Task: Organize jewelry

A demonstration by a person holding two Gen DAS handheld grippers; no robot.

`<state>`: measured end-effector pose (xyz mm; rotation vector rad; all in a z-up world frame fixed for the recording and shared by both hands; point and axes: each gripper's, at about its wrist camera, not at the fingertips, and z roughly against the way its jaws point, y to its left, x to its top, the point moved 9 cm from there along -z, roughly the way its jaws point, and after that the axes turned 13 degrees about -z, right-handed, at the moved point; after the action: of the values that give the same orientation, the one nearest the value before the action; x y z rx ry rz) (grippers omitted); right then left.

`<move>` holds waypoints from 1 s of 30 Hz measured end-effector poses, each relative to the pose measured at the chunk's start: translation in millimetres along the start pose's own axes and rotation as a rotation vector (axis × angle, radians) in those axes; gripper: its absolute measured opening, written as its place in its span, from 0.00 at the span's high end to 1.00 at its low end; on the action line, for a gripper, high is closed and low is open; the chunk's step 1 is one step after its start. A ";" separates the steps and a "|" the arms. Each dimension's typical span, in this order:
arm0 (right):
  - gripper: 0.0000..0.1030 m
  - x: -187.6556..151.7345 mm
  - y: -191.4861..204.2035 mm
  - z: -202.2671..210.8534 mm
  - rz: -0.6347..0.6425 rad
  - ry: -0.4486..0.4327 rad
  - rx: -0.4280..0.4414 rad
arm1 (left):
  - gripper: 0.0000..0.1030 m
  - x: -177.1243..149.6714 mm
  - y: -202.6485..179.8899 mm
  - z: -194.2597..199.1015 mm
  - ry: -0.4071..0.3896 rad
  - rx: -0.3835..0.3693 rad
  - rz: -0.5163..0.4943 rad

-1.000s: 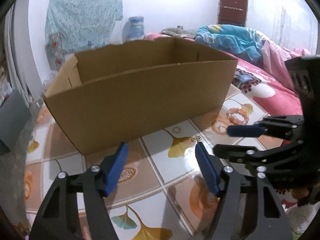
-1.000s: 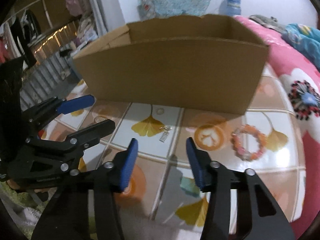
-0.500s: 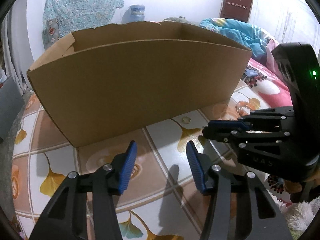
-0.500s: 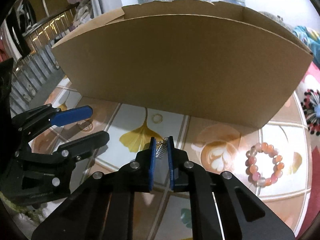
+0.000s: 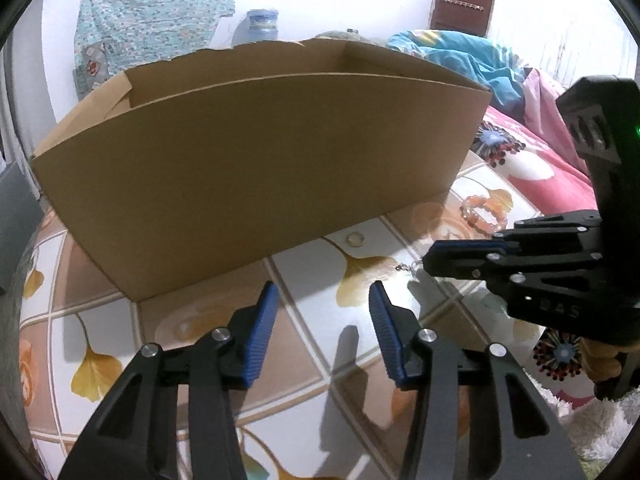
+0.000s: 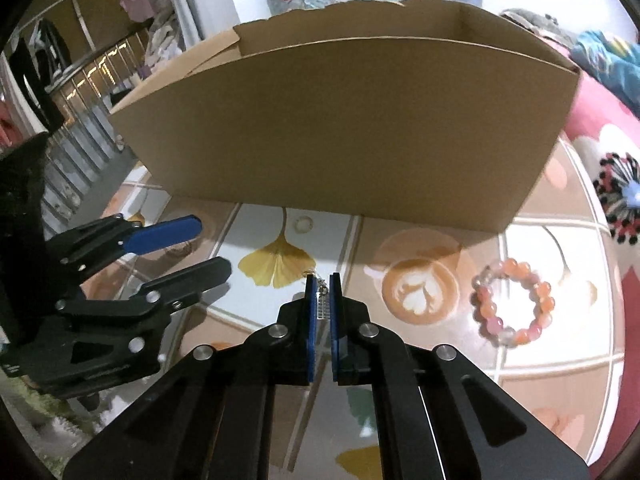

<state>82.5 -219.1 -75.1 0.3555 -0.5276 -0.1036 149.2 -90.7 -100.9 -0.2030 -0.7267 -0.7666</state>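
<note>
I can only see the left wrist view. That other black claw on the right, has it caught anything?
Observer: Yes. In the right wrist view the right gripper has its jaws shut on a small silver earring.
Operator: Is the bracelet whole? The claw cuts into it.
Observer: Whole. The bracelet is a closed ring of beads, lying flat and apart from the jaws.
Operator: What's left of the box?
Observer: Past the box, clothes hang in a dim corner.
</note>
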 end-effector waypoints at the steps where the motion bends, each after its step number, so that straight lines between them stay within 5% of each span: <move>1: 0.96 -1.4 -1.2 1.9 -0.009 0.000 0.006 | 0.58 1.7 -1.2 -1.1 0.000 -0.001 -0.004; 15: 0.96 -15.1 -20.7 8.6 -0.077 0.023 0.075 | 0.75 33.4 -19.8 -35.4 0.020 -0.007 -0.061; 26: 0.96 -9.9 -39.8 20.8 -0.098 0.022 0.116 | 0.78 35.9 -19.8 -51.0 0.040 0.036 -0.073; 30: 0.96 -11.0 -44.6 24.8 -0.101 0.020 0.119 | 0.90 36.1 -22.2 -51.3 0.038 0.055 -0.096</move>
<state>60.2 -266.3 -76.3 0.4993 -0.4973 -0.1667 178.6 -148.3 -116.9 -0.1037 -0.7252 -0.8386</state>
